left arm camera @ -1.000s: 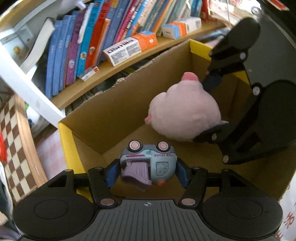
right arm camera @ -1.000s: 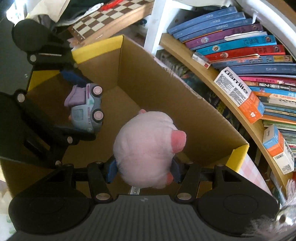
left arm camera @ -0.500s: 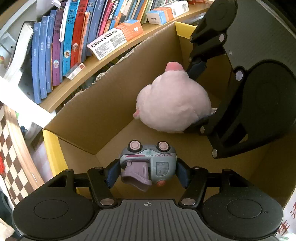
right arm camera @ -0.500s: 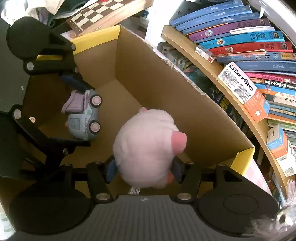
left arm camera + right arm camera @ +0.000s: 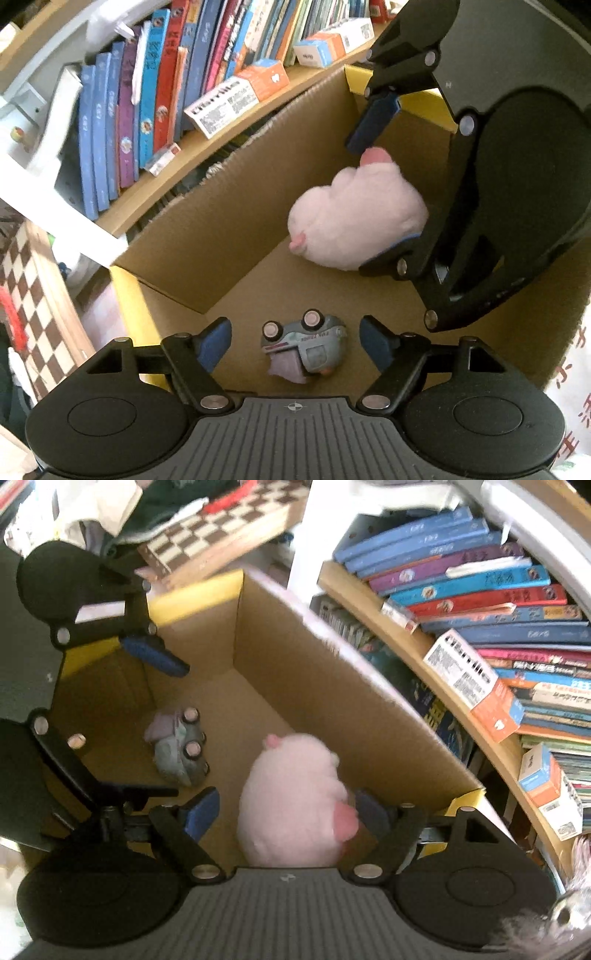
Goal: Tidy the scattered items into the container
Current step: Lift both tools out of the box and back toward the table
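A cardboard box with yellow flaps [image 5: 236, 206] [image 5: 332, 686] sits in front of a bookshelf. A grey-blue toy truck [image 5: 306, 345] [image 5: 181, 746] lies on its side on the box floor. My left gripper [image 5: 295, 343] is open above it, fingers apart on either side, not touching. A pink plush pig [image 5: 358, 218] [image 5: 295, 801] rests on the box floor. My right gripper [image 5: 286, 812] is open around the pig; its blue fingers [image 5: 373, 122] stand apart from the plush.
A bookshelf with upright books [image 5: 155, 96] [image 5: 480, 590] and small cartons [image 5: 236, 96] stands right behind the box. A chessboard [image 5: 33, 295] [image 5: 221, 528] lies beside the box on the left.
Both grippers have opened. The toy truck has dropped from the left gripper onto the box floor. The pig has been let go and sits on the box floor.
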{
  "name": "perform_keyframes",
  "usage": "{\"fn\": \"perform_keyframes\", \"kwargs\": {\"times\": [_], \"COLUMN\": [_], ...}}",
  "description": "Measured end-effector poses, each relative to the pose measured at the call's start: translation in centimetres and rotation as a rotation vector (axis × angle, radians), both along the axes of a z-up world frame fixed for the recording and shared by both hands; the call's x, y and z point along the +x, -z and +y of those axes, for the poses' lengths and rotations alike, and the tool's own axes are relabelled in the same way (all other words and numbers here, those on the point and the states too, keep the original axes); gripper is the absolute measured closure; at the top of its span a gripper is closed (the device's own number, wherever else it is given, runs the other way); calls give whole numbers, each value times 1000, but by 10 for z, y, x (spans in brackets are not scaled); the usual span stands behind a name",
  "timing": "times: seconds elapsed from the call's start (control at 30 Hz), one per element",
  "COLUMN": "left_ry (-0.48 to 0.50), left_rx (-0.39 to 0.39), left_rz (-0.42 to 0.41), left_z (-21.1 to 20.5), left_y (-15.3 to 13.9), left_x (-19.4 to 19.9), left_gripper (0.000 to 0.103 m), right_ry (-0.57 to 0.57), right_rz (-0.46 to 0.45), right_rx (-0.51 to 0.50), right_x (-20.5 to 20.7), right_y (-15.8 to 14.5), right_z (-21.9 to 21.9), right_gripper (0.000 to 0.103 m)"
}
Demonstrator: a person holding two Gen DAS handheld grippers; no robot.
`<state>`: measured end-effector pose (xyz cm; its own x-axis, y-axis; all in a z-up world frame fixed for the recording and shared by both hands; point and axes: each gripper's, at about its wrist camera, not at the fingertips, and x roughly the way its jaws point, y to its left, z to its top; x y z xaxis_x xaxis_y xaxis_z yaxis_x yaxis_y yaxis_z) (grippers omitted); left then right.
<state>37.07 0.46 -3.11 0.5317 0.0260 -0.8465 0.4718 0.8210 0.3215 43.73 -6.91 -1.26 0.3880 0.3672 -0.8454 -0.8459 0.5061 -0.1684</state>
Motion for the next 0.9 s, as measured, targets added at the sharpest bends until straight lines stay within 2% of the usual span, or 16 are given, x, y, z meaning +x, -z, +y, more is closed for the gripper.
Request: {"fn": "perform_keyframes", "kwargs": {"times": [0.43, 0.63, 0.9], "left_ry": [10, 16, -5], "left_rx": [-49, -87, -166], "left_rz": [-177, -277, -397], "left_z": [0, 3, 12], "left_y": [-57, -87, -118], "left_x": [-49, -88, -155], "left_gripper": [24, 24, 23], "right_ry": [32, 70, 136], "right_rz": [-106, -147, -186], "right_rx": [78, 159, 277], "right_x": [-48, -84, -149], "right_y": [-56, -91, -121], "right_z": [-13, -24, -42], "right_gripper": [23, 23, 23]}}
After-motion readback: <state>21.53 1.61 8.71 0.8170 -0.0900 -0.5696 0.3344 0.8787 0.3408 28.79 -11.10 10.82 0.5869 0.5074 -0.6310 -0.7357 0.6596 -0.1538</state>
